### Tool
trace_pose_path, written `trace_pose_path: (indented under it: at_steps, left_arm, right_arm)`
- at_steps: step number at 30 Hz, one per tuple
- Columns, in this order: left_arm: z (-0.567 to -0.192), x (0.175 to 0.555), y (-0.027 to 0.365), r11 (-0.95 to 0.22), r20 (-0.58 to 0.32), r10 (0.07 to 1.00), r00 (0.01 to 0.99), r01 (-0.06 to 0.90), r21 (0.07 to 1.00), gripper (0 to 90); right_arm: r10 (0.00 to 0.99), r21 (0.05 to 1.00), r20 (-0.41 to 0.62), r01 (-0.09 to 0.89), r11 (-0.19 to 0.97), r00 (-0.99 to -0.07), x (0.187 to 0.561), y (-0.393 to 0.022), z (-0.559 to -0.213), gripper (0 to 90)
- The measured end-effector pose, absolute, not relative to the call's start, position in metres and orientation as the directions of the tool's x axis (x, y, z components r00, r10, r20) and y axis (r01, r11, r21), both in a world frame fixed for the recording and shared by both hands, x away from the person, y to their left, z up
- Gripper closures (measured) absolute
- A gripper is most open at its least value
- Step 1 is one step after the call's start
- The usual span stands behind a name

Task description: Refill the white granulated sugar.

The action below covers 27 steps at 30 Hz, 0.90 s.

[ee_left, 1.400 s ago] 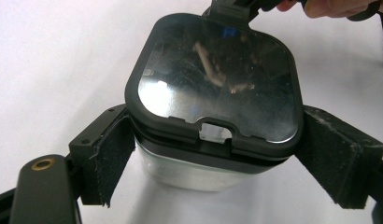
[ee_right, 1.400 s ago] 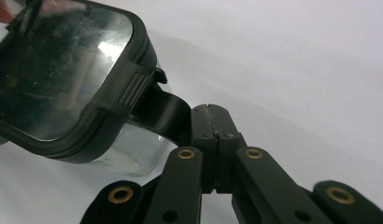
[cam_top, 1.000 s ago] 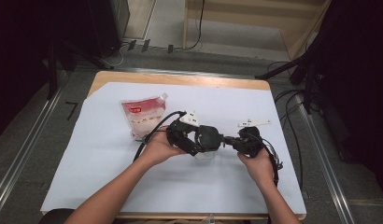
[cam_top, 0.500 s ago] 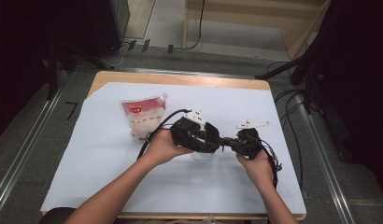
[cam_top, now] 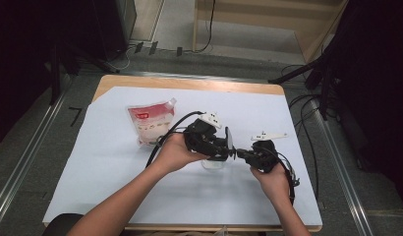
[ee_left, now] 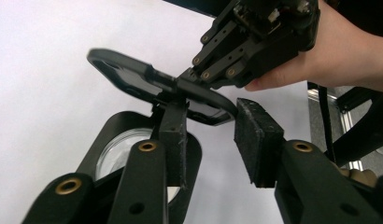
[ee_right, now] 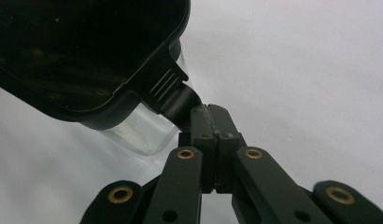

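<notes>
1. Two grippers meet at the flat black plastic lid [ee_left: 147, 84], above a clear glass container [cam_top: 213, 163] on the white-covered desk [cam_top: 106, 162].
2. The right gripper [ee_right: 209, 122] pinches the lid's tab, jaws shut.
3. The left gripper [ee_left: 213, 135], at nine o'clock, has just been closing around the lid's edge; only one pad seems to touch.
4. Risk: uneven pull could twist the lid free, dropping it onto the glass

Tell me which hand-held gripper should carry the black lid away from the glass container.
Right, probably. The right hand-held gripper is shut on the black lid by its tab. The left hand-held gripper has just been closing its jaws around the lid's edge, but one pad stands clear of it.
</notes>
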State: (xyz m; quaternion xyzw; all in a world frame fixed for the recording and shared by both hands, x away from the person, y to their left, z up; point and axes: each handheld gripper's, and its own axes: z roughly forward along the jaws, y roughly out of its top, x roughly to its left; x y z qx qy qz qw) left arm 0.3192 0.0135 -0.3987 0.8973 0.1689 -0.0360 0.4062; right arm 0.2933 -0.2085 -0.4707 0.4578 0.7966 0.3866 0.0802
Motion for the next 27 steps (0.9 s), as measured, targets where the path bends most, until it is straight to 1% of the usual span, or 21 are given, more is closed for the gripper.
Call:
trace_pose_path:
  at_steps: [4,9,14,17,20,22,27]
  left_arm:
    - [-0.401,0.318,0.006,-0.621,-0.196,0.261,0.945,0.320,0.716,71.6]
    - [-0.404,0.319,-0.005,-0.637,-0.185,0.252,0.950,0.306,0.707,72.0]
    - [-0.408,0.320,-0.007,-0.633,-0.189,0.253,0.949,0.310,0.709,71.7]
    - [-0.410,0.321,-0.009,-0.619,-0.212,0.259,0.942,0.330,0.713,71.7]
    - [-0.409,0.320,-0.009,-0.623,-0.206,0.260,0.943,0.327,0.710,70.6]
    - [-0.407,0.319,-0.005,-0.620,-0.217,0.251,0.943,0.329,0.713,69.2]
    - [-0.398,0.319,0.009,-0.606,-0.223,0.273,0.936,0.347,0.716,66.5]
  right_arm:
    - [0.798,0.688,0.233,0.674,0.269,-0.556,0.291,-0.208,-0.473,90.0]
    - [0.801,0.693,0.230,0.671,0.264,-0.553,0.291,-0.208,-0.474,90.0]
    - [0.798,0.693,0.233,0.671,0.264,-0.555,0.291,-0.208,-0.474,90.0]
    - [0.795,0.689,0.253,0.679,0.253,-0.552,0.292,-0.210,-0.475,90.0]
    - [0.795,0.687,0.252,0.680,0.255,-0.552,0.292,-0.210,-0.474,90.0]
    - [0.789,0.693,0.248,0.672,0.261,-0.562,0.291,-0.210,-0.474,90.0]
    - [0.780,0.688,0.262,0.677,0.262,-0.568,0.281,-0.211,-0.472,90.0]
